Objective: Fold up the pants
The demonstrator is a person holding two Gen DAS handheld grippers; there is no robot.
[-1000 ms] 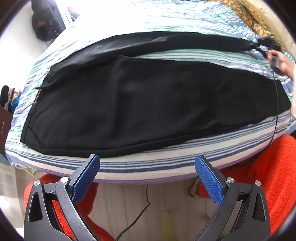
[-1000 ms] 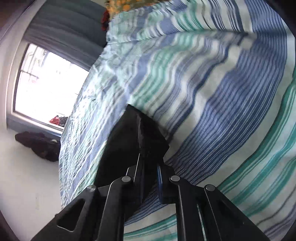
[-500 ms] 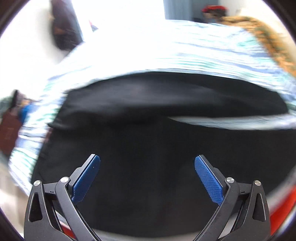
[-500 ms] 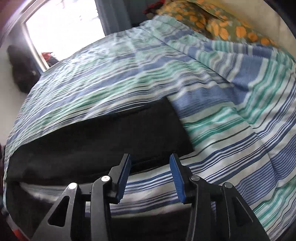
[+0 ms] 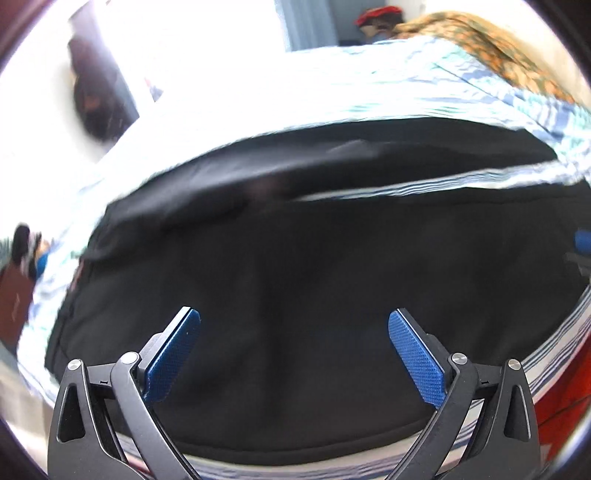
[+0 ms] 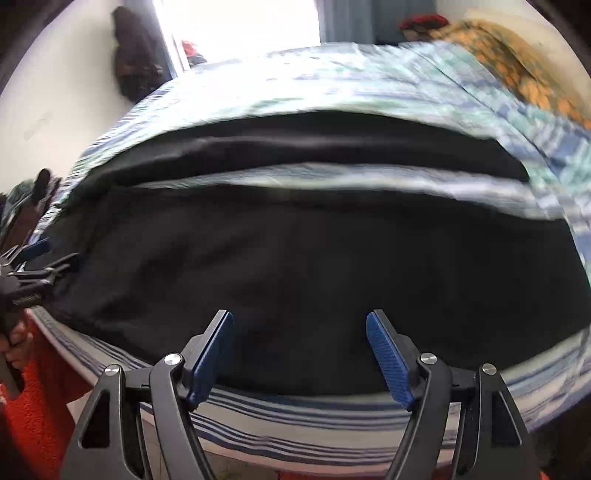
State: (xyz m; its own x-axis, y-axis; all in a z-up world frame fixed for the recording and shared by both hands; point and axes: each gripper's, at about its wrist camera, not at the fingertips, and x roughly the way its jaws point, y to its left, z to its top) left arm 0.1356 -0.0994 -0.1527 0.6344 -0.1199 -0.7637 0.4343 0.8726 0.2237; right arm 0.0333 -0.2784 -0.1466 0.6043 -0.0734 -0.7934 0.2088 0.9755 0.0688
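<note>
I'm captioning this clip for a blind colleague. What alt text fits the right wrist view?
Black pants lie spread across a blue-and-green striped bedspread, legs apart with a strip of stripes between them. The open right gripper hovers over the near edge, holding nothing; the left gripper shows at the far left.

Plain black pants (image 5: 314,280), no print. Bed sheet (image 6: 332,417) striped in blue, white and green. Pillow (image 6: 524,70) yellow-brown, dotted with orange flowers. Blue ribbed pads (image 5: 415,363) on black arms of the left tool (image 5: 294,321); same blue pads (image 6: 386,360) and black arms on the right tool (image 6: 300,325). Fuzzy orange-red sleeve (image 6: 33,417). White wall (image 6: 74,85). Grey-blue curtain (image 6: 351,18).
</note>
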